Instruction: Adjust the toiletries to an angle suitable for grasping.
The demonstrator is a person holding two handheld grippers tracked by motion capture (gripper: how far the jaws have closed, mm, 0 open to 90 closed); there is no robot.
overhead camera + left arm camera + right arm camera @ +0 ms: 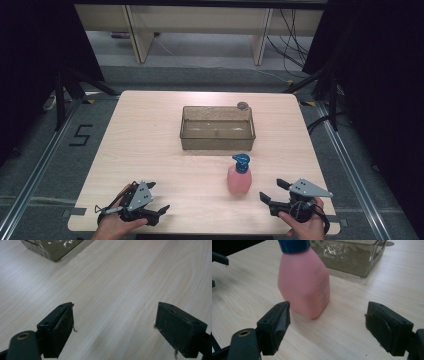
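At the table's (150, 145) near edge, the left gripper (159, 196) and right gripper (272, 191) both rest released, jaws spread, holding nothing. The pink pump bottle (239, 175) stands upright just beyond the right gripper; farther off sits a clear bin (217, 129).

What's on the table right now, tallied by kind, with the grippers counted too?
Pink pump bottle: 1
Clear bin: 1
Small round grey disc: 1
Grippers: 2, left gripper and right gripper, both open
Total: 5
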